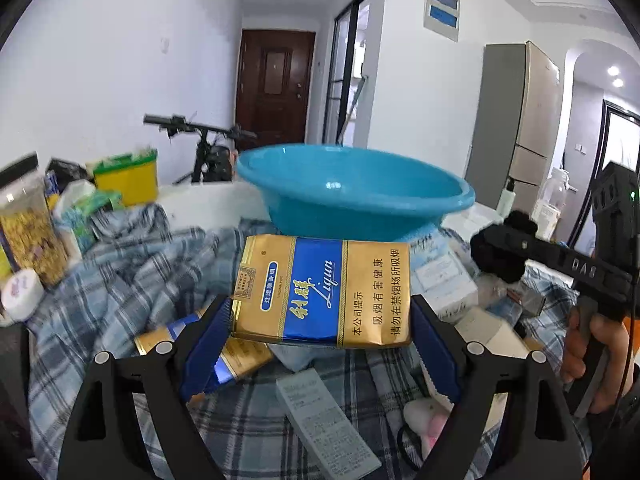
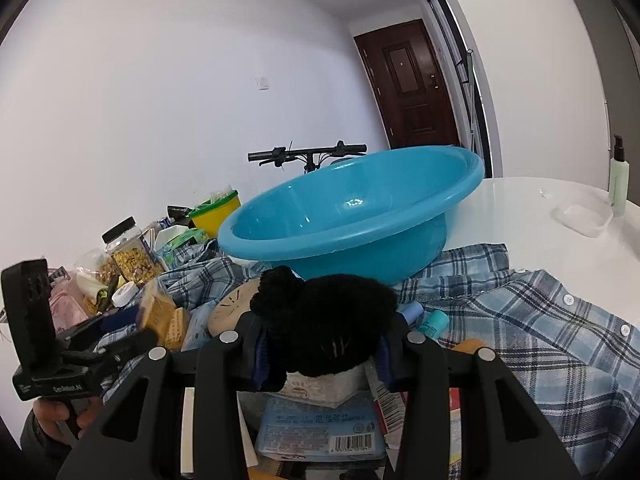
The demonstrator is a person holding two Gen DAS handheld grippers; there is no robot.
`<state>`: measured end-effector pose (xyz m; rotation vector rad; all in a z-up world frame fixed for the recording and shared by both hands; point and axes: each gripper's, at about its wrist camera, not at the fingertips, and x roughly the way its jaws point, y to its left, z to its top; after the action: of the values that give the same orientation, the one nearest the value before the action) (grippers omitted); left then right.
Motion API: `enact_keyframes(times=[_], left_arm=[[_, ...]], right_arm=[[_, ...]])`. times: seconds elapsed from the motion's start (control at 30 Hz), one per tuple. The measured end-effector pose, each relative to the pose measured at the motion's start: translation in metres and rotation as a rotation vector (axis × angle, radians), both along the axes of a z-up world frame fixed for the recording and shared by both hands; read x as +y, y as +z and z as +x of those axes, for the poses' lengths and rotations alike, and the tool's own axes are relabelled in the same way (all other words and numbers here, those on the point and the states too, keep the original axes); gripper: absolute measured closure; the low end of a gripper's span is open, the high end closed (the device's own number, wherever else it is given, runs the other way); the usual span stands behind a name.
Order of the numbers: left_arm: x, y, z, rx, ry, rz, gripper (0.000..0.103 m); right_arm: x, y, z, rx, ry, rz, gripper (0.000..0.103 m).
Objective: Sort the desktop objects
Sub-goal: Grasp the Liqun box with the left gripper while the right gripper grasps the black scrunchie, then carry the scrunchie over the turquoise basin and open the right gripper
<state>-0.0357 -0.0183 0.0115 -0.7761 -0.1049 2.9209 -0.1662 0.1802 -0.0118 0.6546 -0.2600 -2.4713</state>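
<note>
Two grippers are working over a white table that is carrying a heap of clutter on a blue plaid shirt. In the left wrist view, the left gripper is clamping a gold-and-blue cigarette pack by its short ends, with the blue pads pressing on both sides and the pack lifted clear of the cloth; a second pack of the same kind is lying just beneath it on the shirt. The right gripper is squeezing a fluffy black object, its jaws standing narrow and sinking into the soft pile; the same black tuft is showing at the right of the left wrist view, at the tip of the other tool, whose handle a hand is gripping. A turquoise plastic basin is sitting just behind both held things, resting partly on the shirt and looking empty inside. Under the right gripper, a blue packet with a barcode is lying among other small boxes. Off to the left, a clear jar with a black lid and a yellow tub with a green rim are standing near the basin. Toward the table's far right edge, a clear shallow container and a pale green pump bottle are standing well apart from the pile.
</note>
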Motion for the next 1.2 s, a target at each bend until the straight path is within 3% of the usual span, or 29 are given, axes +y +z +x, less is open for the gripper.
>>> enact_keyframes(times=[0.3, 0.4, 0.5, 0.77, 0.83, 0.9, 1.2], left_arm=[[0.031, 0.063, -0.019, 0.063, -0.024, -0.100, 0.015], [0.042, 0.087, -0.037, 0.105, -0.003, -0.132, 0.015], [0.044, 0.098, -0.067, 0.117, 0.009, -0.115, 0.015], [0.051, 0.080, -0.133, 0.123, 0.010, -0.078, 0.015], [0.050, 0.072, -0.142, 0.079, 0.010, -0.065, 0.015], [0.044, 0.068, -0.139, 0.090, 0.008, -0.036, 0.015], [0.040, 0.052, -0.142, 0.058, 0.027, -0.073, 0.015]], right_arm=[[0.006, 0.001, 0.000, -0.003, 0.005, -0.034, 0.063], [0.006, 0.001, -0.001, -0.004, 0.007, -0.037, 0.063], [0.005, 0.000, -0.001, -0.005, 0.012, -0.033, 0.063], [0.005, 0.002, 0.002, 0.021, 0.008, -0.035, 0.063], [0.007, 0.003, 0.003, 0.033, -0.003, -0.040, 0.063], [0.006, 0.004, 0.003, 0.034, -0.005, -0.037, 0.063], [-0.007, 0.023, 0.009, 0.133, -0.041, 0.078, 0.063]])
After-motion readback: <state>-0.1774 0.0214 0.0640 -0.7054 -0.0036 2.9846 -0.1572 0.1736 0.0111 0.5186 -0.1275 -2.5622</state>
